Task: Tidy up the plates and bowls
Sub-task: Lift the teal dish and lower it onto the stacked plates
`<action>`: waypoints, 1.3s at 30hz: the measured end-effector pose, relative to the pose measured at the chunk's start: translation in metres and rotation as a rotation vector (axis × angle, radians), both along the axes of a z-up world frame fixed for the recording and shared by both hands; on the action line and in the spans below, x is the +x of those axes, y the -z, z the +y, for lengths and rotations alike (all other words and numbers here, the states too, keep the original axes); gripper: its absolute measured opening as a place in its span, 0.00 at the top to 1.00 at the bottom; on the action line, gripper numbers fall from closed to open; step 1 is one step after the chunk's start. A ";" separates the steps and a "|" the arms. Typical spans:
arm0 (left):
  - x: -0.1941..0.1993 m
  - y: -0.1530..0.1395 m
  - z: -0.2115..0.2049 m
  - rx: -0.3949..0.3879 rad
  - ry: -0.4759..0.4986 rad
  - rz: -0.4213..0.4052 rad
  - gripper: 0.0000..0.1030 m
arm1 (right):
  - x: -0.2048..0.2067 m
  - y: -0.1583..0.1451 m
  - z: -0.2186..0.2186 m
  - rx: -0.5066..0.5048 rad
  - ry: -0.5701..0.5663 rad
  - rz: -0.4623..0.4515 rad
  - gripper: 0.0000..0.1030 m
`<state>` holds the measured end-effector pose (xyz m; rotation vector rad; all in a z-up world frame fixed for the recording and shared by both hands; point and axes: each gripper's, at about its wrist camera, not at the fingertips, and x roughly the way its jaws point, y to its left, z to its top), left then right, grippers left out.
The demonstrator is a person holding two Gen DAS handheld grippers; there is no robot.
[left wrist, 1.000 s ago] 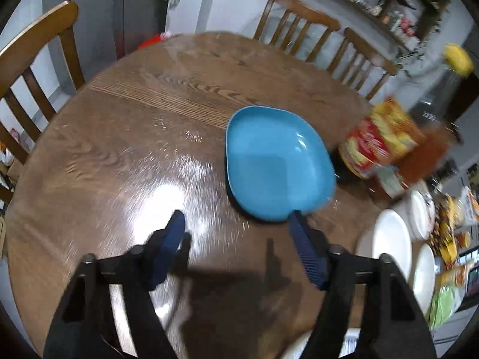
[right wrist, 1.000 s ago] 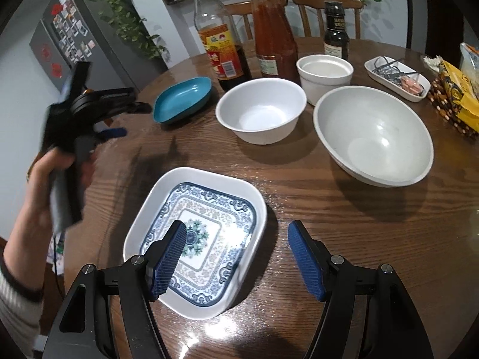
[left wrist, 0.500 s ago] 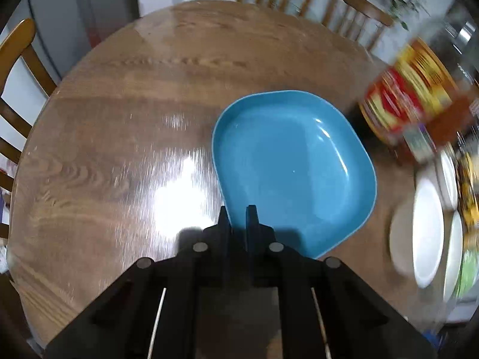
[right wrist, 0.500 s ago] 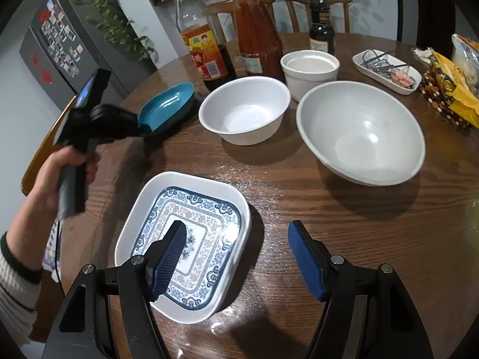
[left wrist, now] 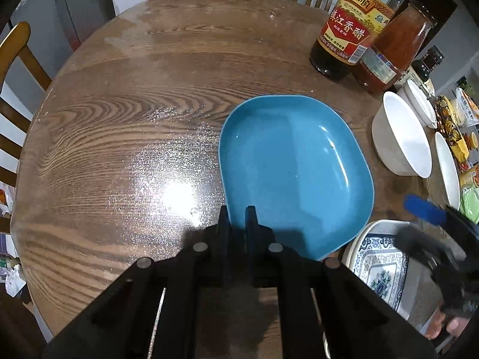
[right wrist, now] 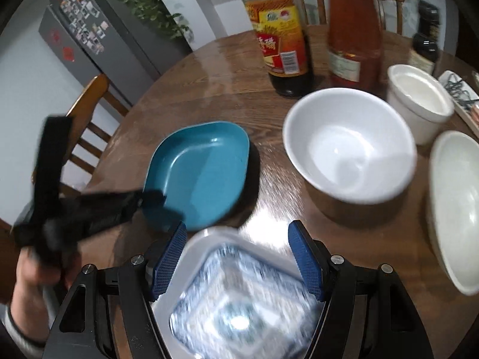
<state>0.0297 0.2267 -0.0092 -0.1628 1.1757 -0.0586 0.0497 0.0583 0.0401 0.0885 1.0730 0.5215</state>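
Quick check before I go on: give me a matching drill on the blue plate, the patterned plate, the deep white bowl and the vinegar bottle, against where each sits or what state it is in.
Things:
1. blue plate
2. patterned plate
3. deep white bowl
4. vinegar bottle

States:
a. under the open right gripper
b. rim pinched by the shut left gripper
c. standing next to the red sauce jar
d. empty, beside the blue plate

Pairs: 1-b, 2-a, 3-d, 4-c
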 end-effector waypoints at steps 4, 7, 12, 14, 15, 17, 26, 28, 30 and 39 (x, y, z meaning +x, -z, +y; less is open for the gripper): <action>-0.001 0.003 0.001 -0.009 -0.003 -0.009 0.91 | 0.016 0.007 0.019 -0.043 0.005 0.001 0.31; 0.000 0.007 0.005 -0.014 -0.008 -0.014 0.91 | 0.026 0.016 0.030 -0.100 0.015 0.008 0.31; 0.003 0.006 0.006 -0.015 -0.010 -0.025 0.91 | 0.030 0.022 0.037 -0.091 -0.013 0.003 0.62; 0.007 0.004 0.005 -0.013 -0.020 -0.030 0.92 | 0.027 0.023 0.040 -0.112 -0.033 -0.007 0.75; 0.008 0.004 0.005 -0.013 -0.024 -0.032 0.92 | 0.026 0.023 0.041 -0.120 -0.036 -0.018 0.78; 0.009 0.005 0.003 -0.011 -0.034 -0.040 0.92 | 0.026 0.020 0.040 -0.124 -0.035 -0.033 0.83; -0.006 -0.034 -0.010 0.004 -0.044 -0.157 0.92 | 0.012 -0.021 0.025 -0.074 -0.035 -0.132 0.84; -0.015 -0.045 -0.017 0.015 -0.029 -0.186 0.92 | 0.004 -0.030 0.013 -0.047 -0.030 -0.136 0.84; -0.024 -0.051 -0.024 0.021 -0.017 -0.200 0.91 | -0.009 -0.037 0.001 -0.025 -0.027 -0.139 0.84; -0.065 -0.055 -0.061 0.080 0.065 -0.228 0.91 | -0.063 -0.029 -0.031 -0.005 -0.003 -0.087 0.84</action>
